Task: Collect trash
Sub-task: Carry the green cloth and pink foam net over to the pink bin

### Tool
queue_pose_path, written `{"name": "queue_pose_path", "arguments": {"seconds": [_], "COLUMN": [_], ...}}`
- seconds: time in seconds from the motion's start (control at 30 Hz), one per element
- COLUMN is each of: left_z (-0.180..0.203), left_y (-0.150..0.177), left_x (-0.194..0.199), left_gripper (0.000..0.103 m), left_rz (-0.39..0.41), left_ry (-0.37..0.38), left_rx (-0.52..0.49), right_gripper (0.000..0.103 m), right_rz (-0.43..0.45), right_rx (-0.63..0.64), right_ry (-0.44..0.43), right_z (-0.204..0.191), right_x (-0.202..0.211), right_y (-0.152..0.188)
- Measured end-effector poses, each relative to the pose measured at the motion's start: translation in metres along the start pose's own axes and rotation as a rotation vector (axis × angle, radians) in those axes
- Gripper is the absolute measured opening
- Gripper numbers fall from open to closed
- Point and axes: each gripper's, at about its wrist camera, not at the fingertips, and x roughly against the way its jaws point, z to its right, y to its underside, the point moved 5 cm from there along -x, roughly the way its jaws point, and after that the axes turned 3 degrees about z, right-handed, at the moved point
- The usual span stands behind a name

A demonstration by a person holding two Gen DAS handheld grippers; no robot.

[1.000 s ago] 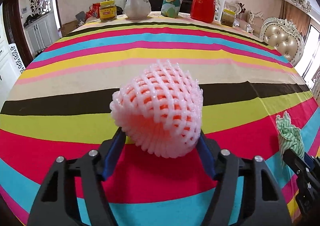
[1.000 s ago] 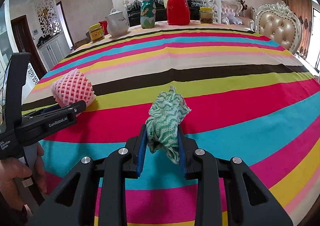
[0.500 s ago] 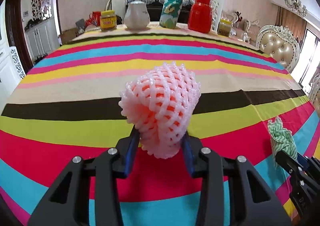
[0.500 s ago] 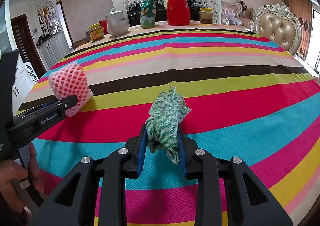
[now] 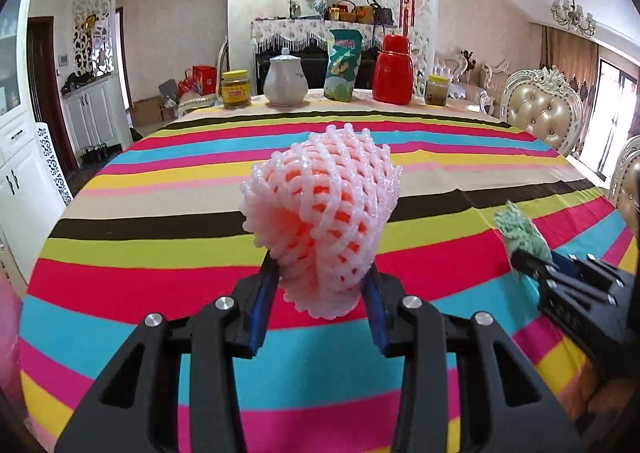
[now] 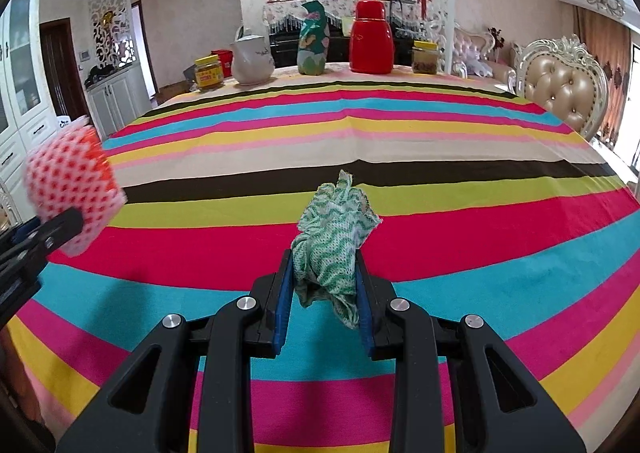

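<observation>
Here the left gripper [image 5: 320,285] clamps the foam net [image 5: 320,221], the right gripper [image 6: 323,285] the green cloth [image 6: 334,245].

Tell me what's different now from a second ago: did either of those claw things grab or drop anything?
The left gripper closed tighter on the pink foam net, squeezing it narrower, and lifted it higher above the striped tablecloth. Nothing was dropped. The right gripper stayed clamped on the green-and-white rag, barely moving, and the jars and pots at the table's far edge stayed put.
</observation>
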Motion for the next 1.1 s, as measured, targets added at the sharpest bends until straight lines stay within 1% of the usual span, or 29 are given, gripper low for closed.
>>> {"name": "queue_pose_path", "arguments": {"seconds": [0.2, 0.4, 0.63, 1.1], "left_z": [-0.020, -0.039, -0.064, -0.137], "left_y": [0.017, 0.028, 0.041, 0.066], "left_x": [0.035, 0.056, 0.083, 0.139], "left_gripper": [0.040, 0.040, 0.041, 0.041], "left_rz": [0.025, 0.033, 0.053, 0.104], "left_ry": [-0.012, -0.032, -0.050, -0.128], "left_rx": [0.005, 0.003, 0.015, 0.078], "right_gripper": [0.028, 0.028, 0.028, 0.028], "right_rz": [-0.006, 0.035, 0.073, 0.106], "right_rx": [0.031, 0.078, 0.135, 0.240], "right_ry": [-0.041, -0.110, -0.176, -0.306], "right_z": [-0.024, -0.058, -0.098, -0.193], "right_x": [0.010, 0.042, 0.070, 0.102], "right_y": [-0.001, -0.001, 0.002, 0.013]}}
